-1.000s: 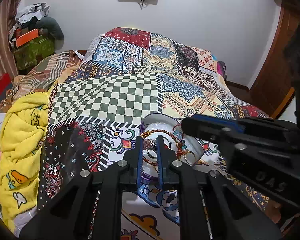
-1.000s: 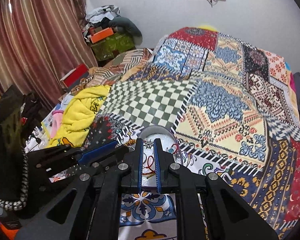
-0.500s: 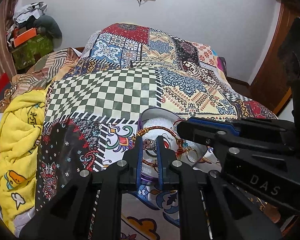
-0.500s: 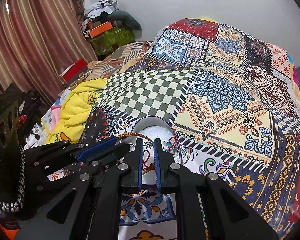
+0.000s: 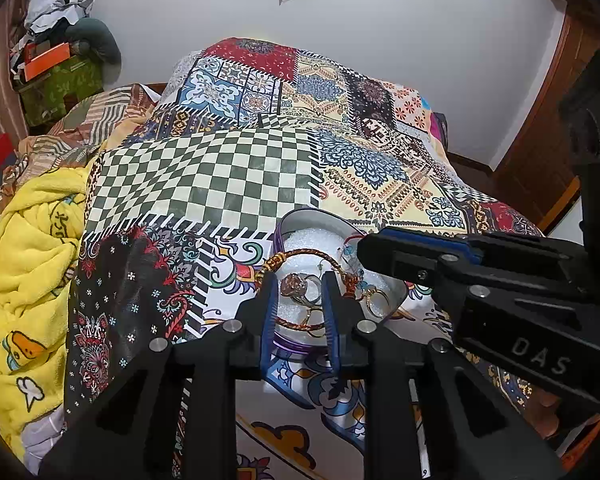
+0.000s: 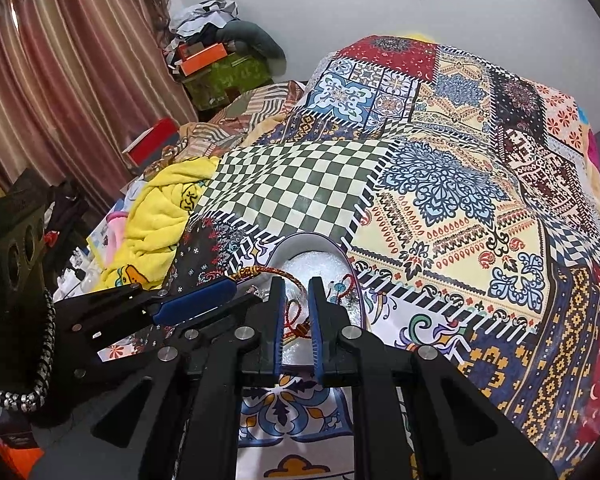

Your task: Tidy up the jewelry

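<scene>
A round white box (image 5: 300, 220) with a purple rim lies on the patchwork bedspread, lined with white foam. In it lie a braided red-gold cord bracelet (image 5: 300, 254), a ring with a brown stone (image 5: 294, 284), gold hoops (image 5: 374, 300) and a red string piece (image 6: 346, 284). My left gripper (image 5: 299, 284) hangs over the box, fingers slightly apart around the stone ring, not clamped. My right gripper (image 6: 296, 292) is just over the box from the right, fingers slightly apart over the red cord (image 6: 296, 320). The box also shows in the right wrist view (image 6: 308, 240).
A crumpled yellow blanket (image 5: 32, 272) lies at the bed's left side. Boxes and clothes pile up (image 6: 220, 60) at the far left corner by the curtain (image 6: 60, 80). A wooden door (image 5: 548, 132) stands at the right. A beaded chain (image 6: 40, 360) hangs from the left hand's side.
Both grippers have moved forward and down over the box. The left gripper's fingers have spread a little around the stone ring.
</scene>
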